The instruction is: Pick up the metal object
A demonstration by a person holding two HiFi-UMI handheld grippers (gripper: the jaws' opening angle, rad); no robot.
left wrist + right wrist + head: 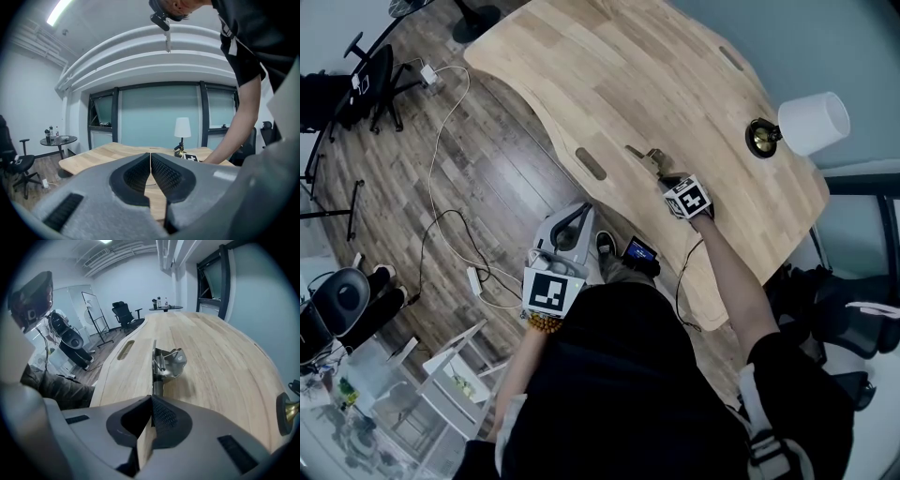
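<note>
My right hand-held gripper (151,401) is closed on the thin stem of the metal object (168,363), jaws pressed together around it. The object sits out in front of the jaws, low over the wooden counter (609,75) near its front edge; I can't tell whether it is touching the wood. My left hand-held gripper (150,164) has its jaws together with nothing between them, and I hold it off the counter's edge, above the floor. I count one metal object, one lamp (811,122) well to the right, one counter, two hand-held grippers
</note>
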